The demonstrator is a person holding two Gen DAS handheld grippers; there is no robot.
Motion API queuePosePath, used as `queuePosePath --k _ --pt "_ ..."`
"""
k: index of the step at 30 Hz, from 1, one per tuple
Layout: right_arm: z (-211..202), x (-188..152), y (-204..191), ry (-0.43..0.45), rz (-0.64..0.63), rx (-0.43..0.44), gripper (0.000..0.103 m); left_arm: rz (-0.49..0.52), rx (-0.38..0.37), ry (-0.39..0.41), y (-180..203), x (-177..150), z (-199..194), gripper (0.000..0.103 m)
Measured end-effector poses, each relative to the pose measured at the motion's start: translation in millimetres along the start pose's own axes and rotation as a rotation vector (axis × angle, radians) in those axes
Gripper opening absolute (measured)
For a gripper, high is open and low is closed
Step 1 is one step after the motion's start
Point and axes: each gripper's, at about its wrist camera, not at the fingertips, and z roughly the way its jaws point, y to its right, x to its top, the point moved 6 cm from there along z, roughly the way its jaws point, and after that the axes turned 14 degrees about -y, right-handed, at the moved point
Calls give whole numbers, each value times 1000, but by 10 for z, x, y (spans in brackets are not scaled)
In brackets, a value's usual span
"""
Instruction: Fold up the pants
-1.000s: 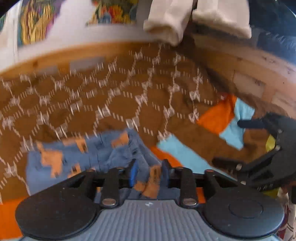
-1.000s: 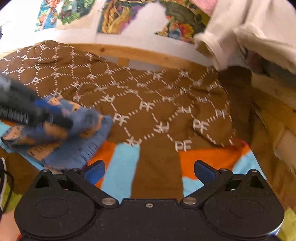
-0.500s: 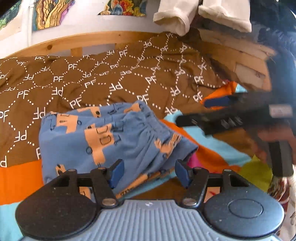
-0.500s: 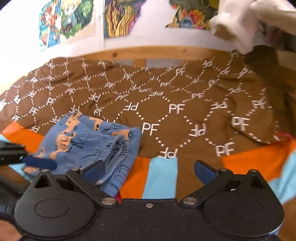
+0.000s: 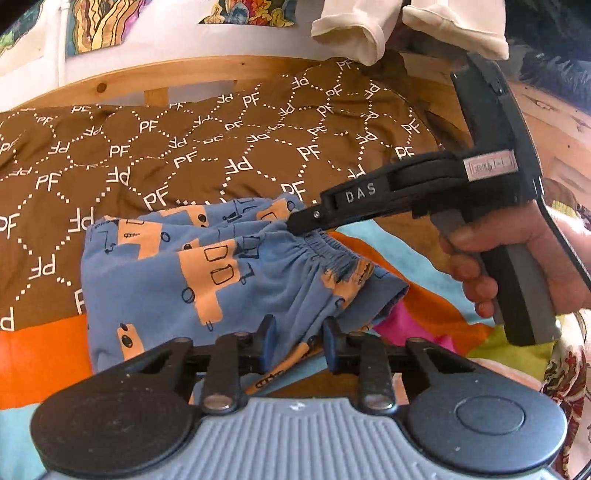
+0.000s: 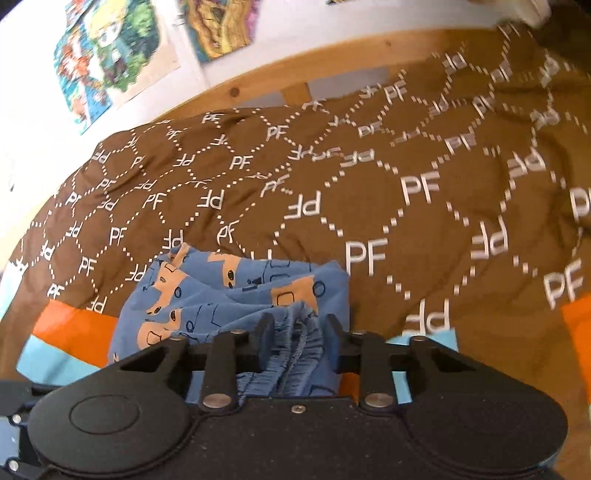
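Blue pants with orange vehicle prints (image 5: 207, 273) lie bunched on the bed, also in the right wrist view (image 6: 236, 295). My left gripper (image 5: 297, 343) is narrowed around the pants' near edge, with cloth between its blue pads. My right gripper (image 6: 297, 336) has its fingers around the gathered elastic waistband, jaws part closed on the cloth. In the left wrist view the right gripper (image 5: 306, 225) comes in from the right, its tip on the waistband, held by a hand (image 5: 517, 258).
A brown "PF" patterned blanket (image 5: 221, 147) covers the far half of the bed. An orange, light blue and pink cover (image 5: 40, 354) lies under the pants. A wooden bed rail (image 5: 166, 77) runs behind. Cream cloth (image 5: 354, 33) hangs above right.
The right gripper has swung in from the right and narrowed its wide jaws on the waistband. The left gripper opened half a second ago and has since narrowed on the near edge.
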Motion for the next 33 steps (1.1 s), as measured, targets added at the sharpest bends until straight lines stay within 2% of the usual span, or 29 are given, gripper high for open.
queuePosePath --k 2,6,8,10,14,15,17,19,22,25,27,28,29,31,33 --pt "-8 -28 2 8 -5 -24 15 -6 -5 -1 -14 9 2 30" --pt "-113 -53 -15 47 -15 -52 10 -20 -18 -4 -34 16 -2 30" --pt "-147 -61 -24 57 -30 -79 0 -27 -22 -6 -40 14 -4 30" --pt "-142 -73 21 51 -33 -122 0 -27 -24 -9 -42 10 0 30" --pt "-122 -128 168 28 30 -111 0 -18 -22 -12 -24 2 -4 30" --pt "-149 -136 156 36 20 -116 2 -17 -22 -12 -23 0 -3 30" --pt "-215 -132 85 55 -2 -107 13 -20 -24 -14 -23 6 9 30" --pt "-281 -101 -27 69 -28 -69 18 -25 -27 -16 -27 9 17 30" --pt "-309 -62 -194 69 -73 -23 19 -28 -32 -17 -33 8 17 31" --pt "-227 -93 -263 25 -98 -4 25 -24 -43 -24 -33 -4 -2 33" --pt "-139 -187 -241 -31 -117 -50 26 -6 -55 -48 -20 -7 -28 39" --pt "-117 -245 -218 -47 -132 -73 32 4 -59 -60 -9 -9 -55 45" --pt "-124 -299 -197 -48 -149 -95 43 13 -60 -67 0 -9 -87 49" --pt "-191 -383 -134 -40 -160 -137 52 32 -54 -78 16 -12 -167 60" --pt "-279 -413 -71 -39 -150 -167 53 37 -51 -85 11 1 -239 69"
